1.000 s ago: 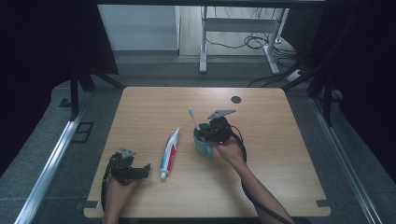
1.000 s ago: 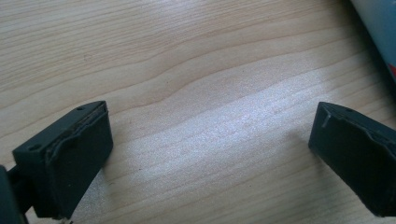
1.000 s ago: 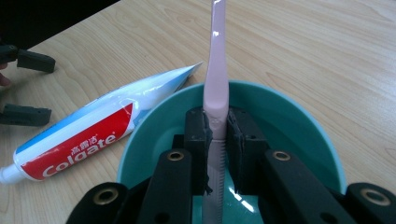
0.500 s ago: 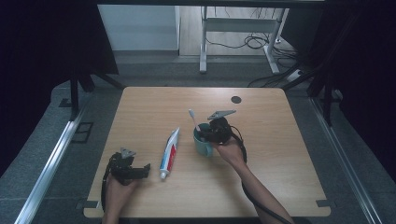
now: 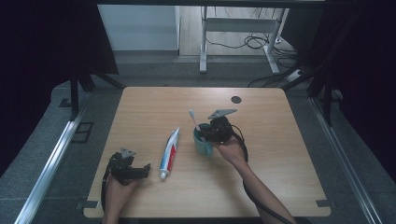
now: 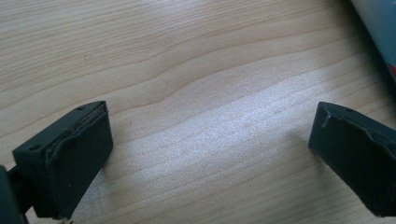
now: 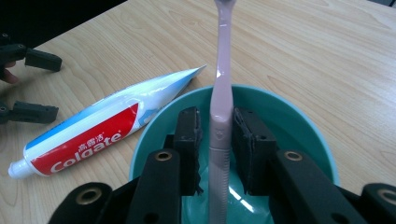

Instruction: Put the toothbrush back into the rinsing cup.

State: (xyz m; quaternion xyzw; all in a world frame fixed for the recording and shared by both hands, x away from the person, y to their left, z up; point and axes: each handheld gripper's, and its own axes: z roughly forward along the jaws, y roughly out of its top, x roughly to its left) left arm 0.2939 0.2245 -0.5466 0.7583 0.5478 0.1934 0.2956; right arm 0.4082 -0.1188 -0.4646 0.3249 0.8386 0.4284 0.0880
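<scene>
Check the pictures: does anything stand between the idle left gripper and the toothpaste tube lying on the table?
Nothing visible does. The left gripper rests with its jaws open and only bare table between them. The toothpaste tube lies just beyond, flat and apart. The teal cup with the toothbrush stands farther right, off that path.

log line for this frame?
right tool: jaws just opening, toothbrush between, in cup | left tool: open, idle
</scene>
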